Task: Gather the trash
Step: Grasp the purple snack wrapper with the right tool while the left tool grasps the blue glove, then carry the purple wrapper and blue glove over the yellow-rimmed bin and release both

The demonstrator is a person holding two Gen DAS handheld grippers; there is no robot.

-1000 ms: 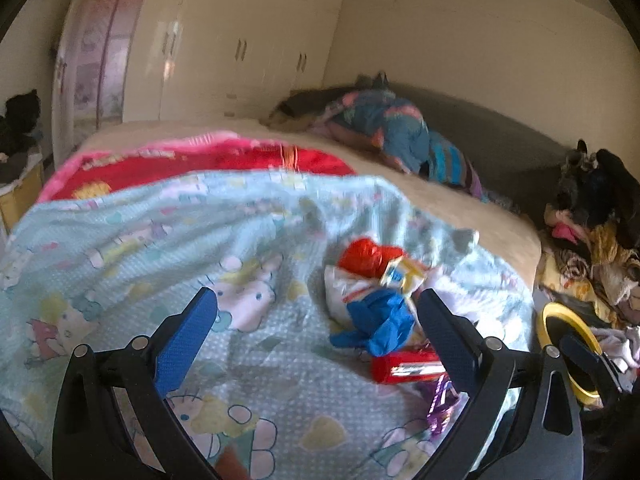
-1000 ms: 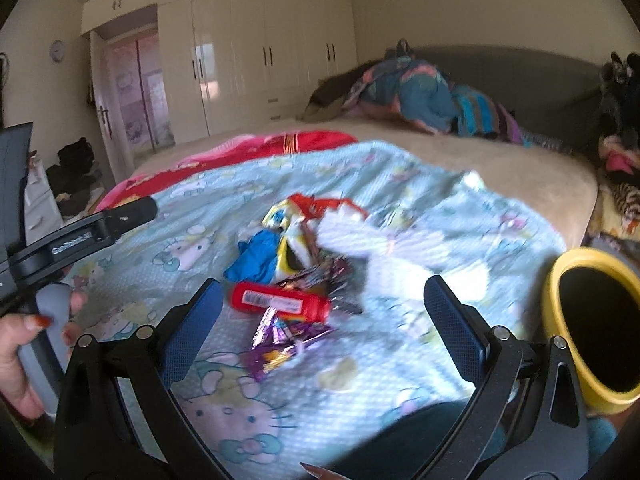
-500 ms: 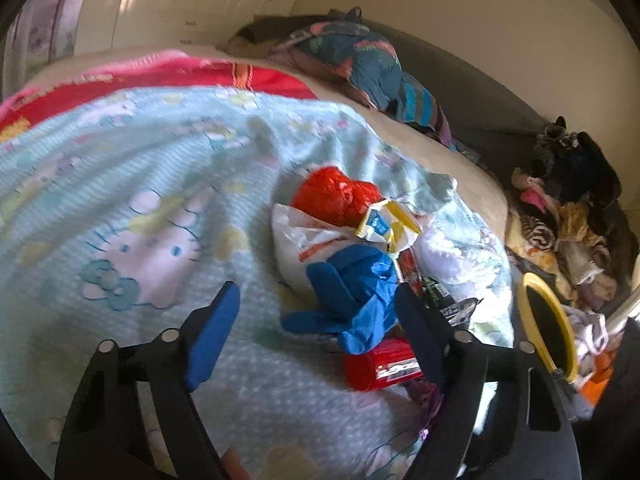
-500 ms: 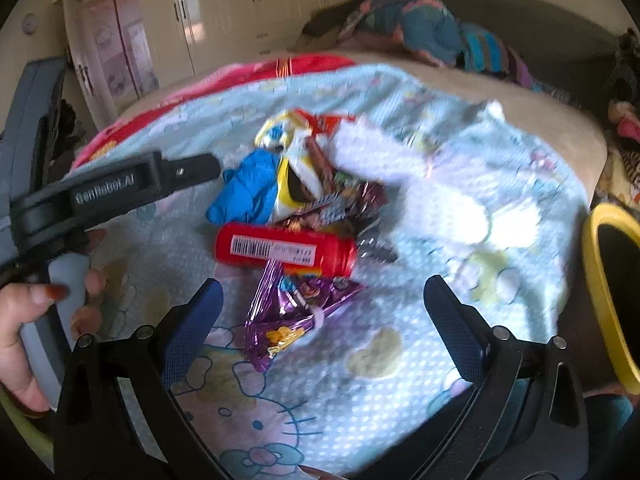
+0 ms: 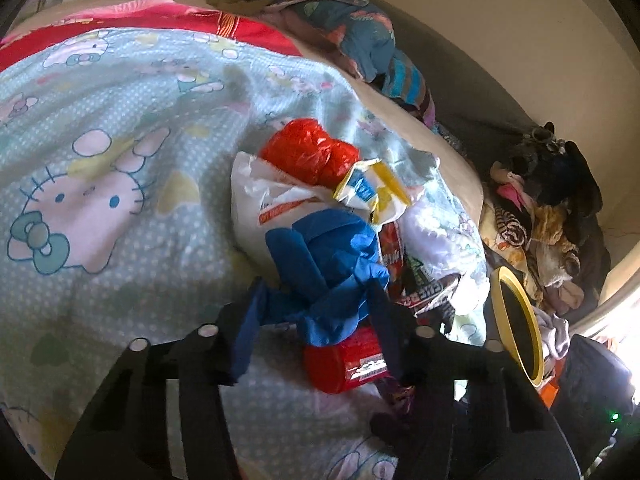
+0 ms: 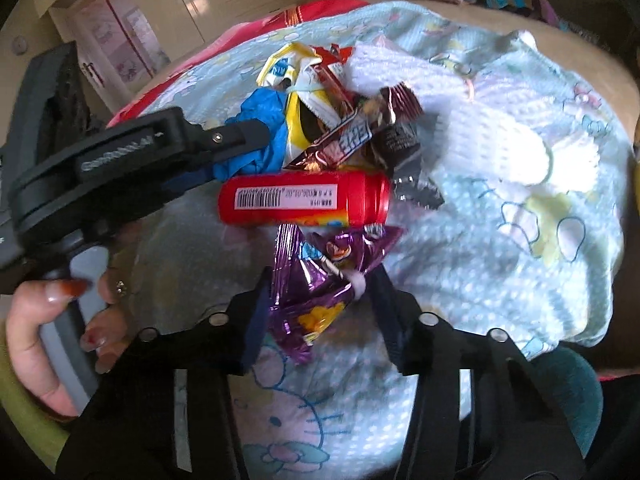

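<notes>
Your left tongs (image 5: 316, 316) are closing around the crumpled blue glove (image 5: 328, 272) in the left wrist view; the glove sits between the two blue pads, and whether they already press on it you cannot tell. Just beyond the glove lie a white plastic bag (image 5: 256, 196), a red crinkled bag (image 5: 308, 152) and a yellow-and-white wrapper (image 5: 372, 188), all heaped on the pale blue cartoon-cat blanket (image 5: 120, 120) that covers the bed. A red tube (image 5: 344, 360) lies near, partly under the glove, with dark snack wrappers (image 5: 424, 284) to its right. Off the right edge of the bed stands a yellow-rimmed bin (image 5: 516, 320), and past it a pile of clothes (image 5: 540, 208). In the right wrist view, your right tongs (image 6: 320, 312) are closing on the purple foil snack packet (image 6: 316, 280), which lies between the pads on the blanket (image 6: 520, 240); contact on the right side is not clear. The red tube (image 6: 304, 198) lies crosswise just beyond the packet, barcode label up. Farther off sit the brown and silver wrappers (image 6: 360, 136) and the yellow-and-white wrapper (image 6: 296, 76). From the left, your left hand (image 6: 52, 332) holds the other tool by its grey grip, its tongs (image 6: 248, 140) reaching into the blue glove (image 6: 260, 120).
</notes>
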